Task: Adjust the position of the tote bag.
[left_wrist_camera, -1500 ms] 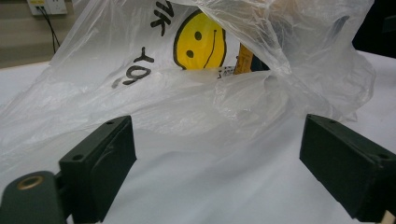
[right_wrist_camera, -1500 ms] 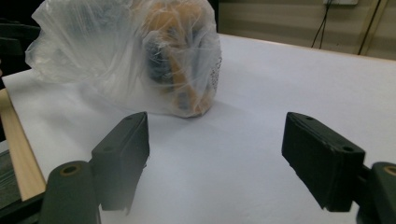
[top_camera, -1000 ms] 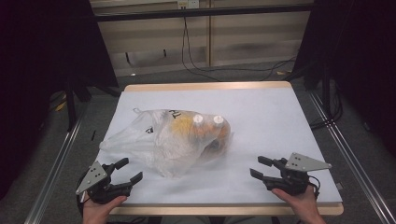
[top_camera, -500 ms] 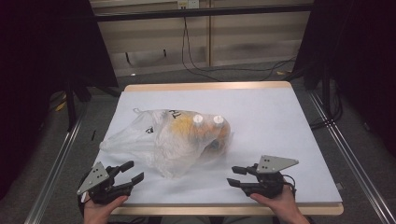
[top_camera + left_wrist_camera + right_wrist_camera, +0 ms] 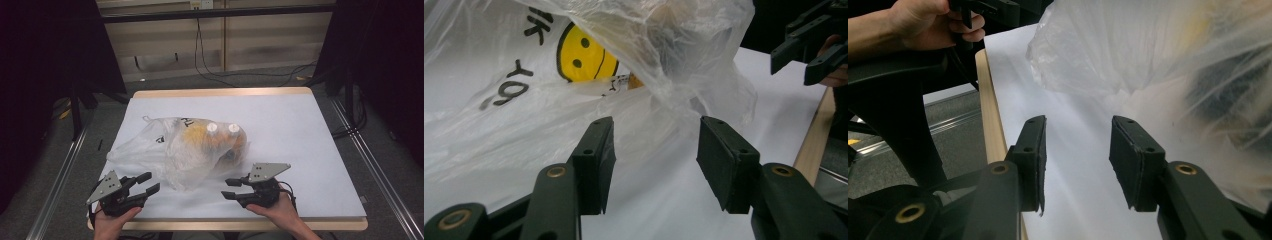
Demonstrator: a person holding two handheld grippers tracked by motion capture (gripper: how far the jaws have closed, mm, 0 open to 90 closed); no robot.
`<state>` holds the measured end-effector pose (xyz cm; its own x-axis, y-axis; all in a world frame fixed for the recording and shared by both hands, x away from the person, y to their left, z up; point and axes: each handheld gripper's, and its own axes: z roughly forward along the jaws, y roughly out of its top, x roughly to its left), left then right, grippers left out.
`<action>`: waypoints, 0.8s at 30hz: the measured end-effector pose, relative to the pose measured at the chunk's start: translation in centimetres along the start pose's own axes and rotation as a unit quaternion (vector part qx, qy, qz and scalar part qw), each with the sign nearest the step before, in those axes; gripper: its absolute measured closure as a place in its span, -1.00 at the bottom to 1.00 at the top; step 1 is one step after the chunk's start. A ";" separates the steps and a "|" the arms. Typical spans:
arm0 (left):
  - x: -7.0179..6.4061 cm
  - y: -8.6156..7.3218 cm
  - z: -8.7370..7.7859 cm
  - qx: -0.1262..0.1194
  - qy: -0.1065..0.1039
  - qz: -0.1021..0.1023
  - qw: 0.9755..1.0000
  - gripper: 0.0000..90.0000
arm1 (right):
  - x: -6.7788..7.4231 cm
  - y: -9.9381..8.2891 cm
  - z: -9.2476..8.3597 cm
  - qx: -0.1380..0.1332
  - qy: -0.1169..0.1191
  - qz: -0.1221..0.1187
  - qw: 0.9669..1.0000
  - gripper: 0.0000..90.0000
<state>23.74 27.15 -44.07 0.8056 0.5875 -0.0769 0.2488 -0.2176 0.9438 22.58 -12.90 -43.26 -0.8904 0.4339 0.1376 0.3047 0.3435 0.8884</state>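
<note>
From the high view, a thin, crinkled, see-through plastic bag (image 5: 185,150) lies slumped on the white sheet that covers the table (image 5: 310,130), left of the middle and toward the near edge; it bulges over orange, rounded things, and two round white caps (image 5: 222,129) show through its top; black print marks its film. The left gripper (image 5: 146,184) sits at the near left corner, held by a hand (image 5: 112,220), its black jaws pointing at the bag's near end and apart from it; the right gripper (image 5: 233,189) lies near the front edge, just right of the bag, held by the other hand (image 5: 275,207), jaws aimed left toward the bag; a grey three-cornered plate tops each one.

In the left gripper view, the two flat, matte black pads stand partly apart with only the white sheet between them; they have just been closing and grip nothing; the bag (image 5: 574,75) rises just beyond them, its film wrinkled and glossy, printed with a yellow smiling face (image 5: 585,54) and black letters; the right gripper's jaws show at the upper right.

In the right gripper view, the pads likewise stand partly apart, having just been closing, with bare sheet between them and nothing held; the cloudy, creased bag (image 5: 1158,60) lies ahead and to the right, dark shapes dim inside; the table's pale wooden edge (image 5: 990,115) runs at the left, and the left hand (image 5: 930,22) shows at the upper left.
</note>
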 end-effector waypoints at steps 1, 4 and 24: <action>0.0 0.0 0.0 0.000 0.000 0.000 1.000 0.11 | 0.0 0.0 0.0 0.000 0.000 0.000 1.000 0.32; -0.1 0.6 0.8 0.004 -0.017 0.011 1.000 0.21 | -0.2 0.7 0.3 -0.003 0.001 -0.003 1.000 0.34; 0.5 1.3 5.2 0.033 -0.061 -0.006 0.998 0.03 | -0.5 0.8 0.4 -0.016 -0.004 -0.005 1.000 0.30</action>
<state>27.27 23.17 -44.58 0.8609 0.4914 -0.1315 0.2911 -0.2640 0.9195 23.41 -12.54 -42.75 -0.8906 0.4369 0.1264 0.2856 0.3208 0.9031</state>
